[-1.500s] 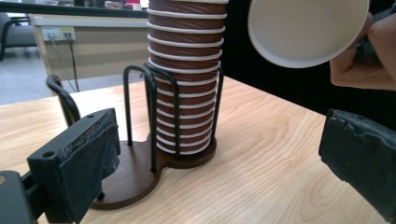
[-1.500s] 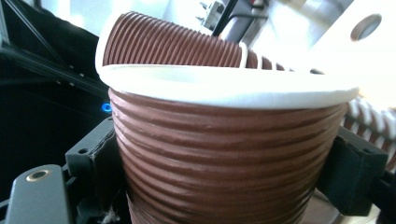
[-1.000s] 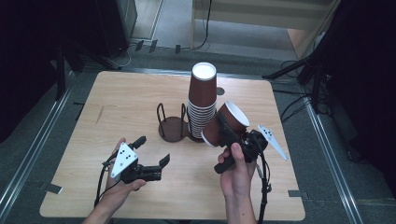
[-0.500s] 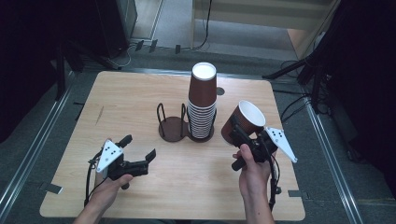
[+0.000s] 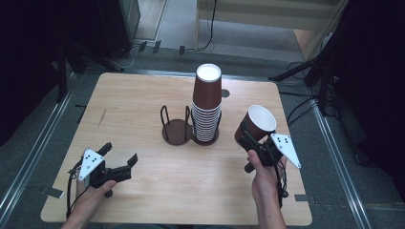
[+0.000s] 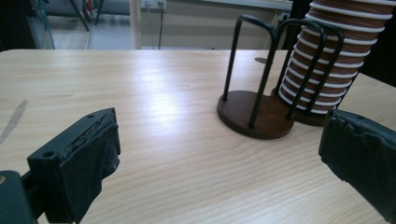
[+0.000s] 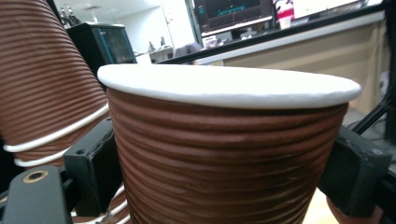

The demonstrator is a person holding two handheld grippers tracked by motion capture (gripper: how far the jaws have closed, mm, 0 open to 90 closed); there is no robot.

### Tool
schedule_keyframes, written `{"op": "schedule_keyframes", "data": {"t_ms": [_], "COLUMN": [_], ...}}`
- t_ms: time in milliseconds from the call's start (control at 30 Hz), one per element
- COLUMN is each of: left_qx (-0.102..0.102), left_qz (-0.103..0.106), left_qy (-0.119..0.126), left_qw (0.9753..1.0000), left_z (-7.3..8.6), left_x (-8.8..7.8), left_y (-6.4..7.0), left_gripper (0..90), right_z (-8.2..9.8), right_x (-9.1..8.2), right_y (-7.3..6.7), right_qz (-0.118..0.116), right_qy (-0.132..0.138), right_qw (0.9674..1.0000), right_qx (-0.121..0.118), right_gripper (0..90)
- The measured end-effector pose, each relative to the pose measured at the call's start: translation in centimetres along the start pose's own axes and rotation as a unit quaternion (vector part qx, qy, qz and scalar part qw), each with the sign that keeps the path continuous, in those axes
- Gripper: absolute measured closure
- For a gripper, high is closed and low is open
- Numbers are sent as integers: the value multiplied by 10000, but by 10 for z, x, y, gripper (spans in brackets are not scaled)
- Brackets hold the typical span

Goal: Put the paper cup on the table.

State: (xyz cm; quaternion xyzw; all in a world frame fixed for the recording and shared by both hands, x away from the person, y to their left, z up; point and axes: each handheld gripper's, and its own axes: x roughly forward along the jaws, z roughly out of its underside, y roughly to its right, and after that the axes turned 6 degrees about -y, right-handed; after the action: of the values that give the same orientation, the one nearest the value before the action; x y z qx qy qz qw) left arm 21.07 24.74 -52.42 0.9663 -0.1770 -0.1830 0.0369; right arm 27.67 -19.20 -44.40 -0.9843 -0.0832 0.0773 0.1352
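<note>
My left claw is black, topped with a grey three-cornered plate dotted dark, its pads worn and rough beside a screw hole. My right claw matches, a black cable trailing down. Both forearms are bare, no sleeves.

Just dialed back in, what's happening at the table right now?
A person is working with a gripper in each hand. The right gripper has its jaws clamped on a single brown paper cup, held tilted to the right of the tall cup stack. That stack sits in one ring of a two-ring wire holder; the other ring is empty. The left gripper is open near the table's front left, holding nothing.
</note>
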Motion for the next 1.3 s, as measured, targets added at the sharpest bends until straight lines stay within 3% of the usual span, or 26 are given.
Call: {"op": "schedule_keyframes", "data": {"t_ms": [133,267,567,867,1000,1300], "left_qx": [30,-71,-110,-106,-121,-305], "left_qz": [-93,-243,-526,-815,-994,-1073], "left_qy": [-50,29,19,-25,-165,-262], "left_qw": [9999,9997,9986,9966,9948,9934], "left_z": [5,6,12,17,22,25], "left_x": [-5,-9,-19,-18,-15,-15], "left_y": [-8,-16,-35,-42,-45,-49], "left_gripper": [0,0,0,0,0,0], "right_z": [3,9,24,38,42,45], "right_x": [6,13,32,56,62,76], "right_y": [2,3,11,19,21,29], "right_qz": [79,195,386,522,622,746], "right_qy": [116,81,-68,-140,-166,-28], "right_qw": [9997,9984,9958,9953,9943,9933], "right_qx": [-218,-528,-833,-810,-847,-883], "right_gripper": [130,130,130,130,130,133]}}
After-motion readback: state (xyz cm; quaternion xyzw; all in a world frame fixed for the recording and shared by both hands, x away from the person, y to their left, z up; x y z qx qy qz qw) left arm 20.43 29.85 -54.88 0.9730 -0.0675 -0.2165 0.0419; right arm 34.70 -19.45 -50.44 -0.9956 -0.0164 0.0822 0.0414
